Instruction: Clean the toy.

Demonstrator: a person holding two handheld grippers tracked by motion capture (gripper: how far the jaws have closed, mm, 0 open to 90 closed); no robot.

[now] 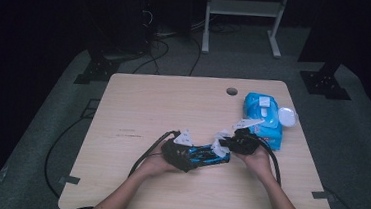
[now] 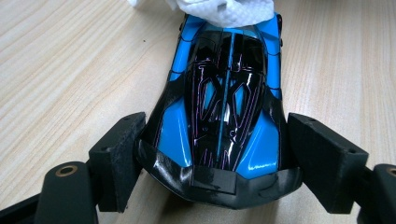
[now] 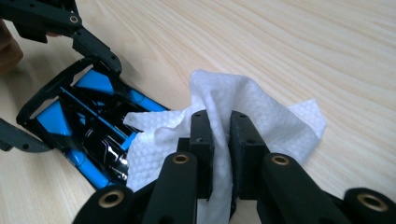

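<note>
My left gripper (image 2: 212, 154) clamps a blue-and-black toy car (image 2: 224, 107) at lower centre of the left gripper view — one jaw pressed against each flank, the car's wheels on the wooden table (image 2: 60, 65). My right gripper (image 3: 219, 140) is pinched tight on a white wipe (image 3: 243, 112), gathered between its jaws at lower centre of the right gripper view; the wipe's loose edge lies over one end of the car. In the high view, car and both grippers sit at the table's centre foreground — a blue pack of wipes (image 1: 262, 118) lies at the right, near the table's edge.
</note>
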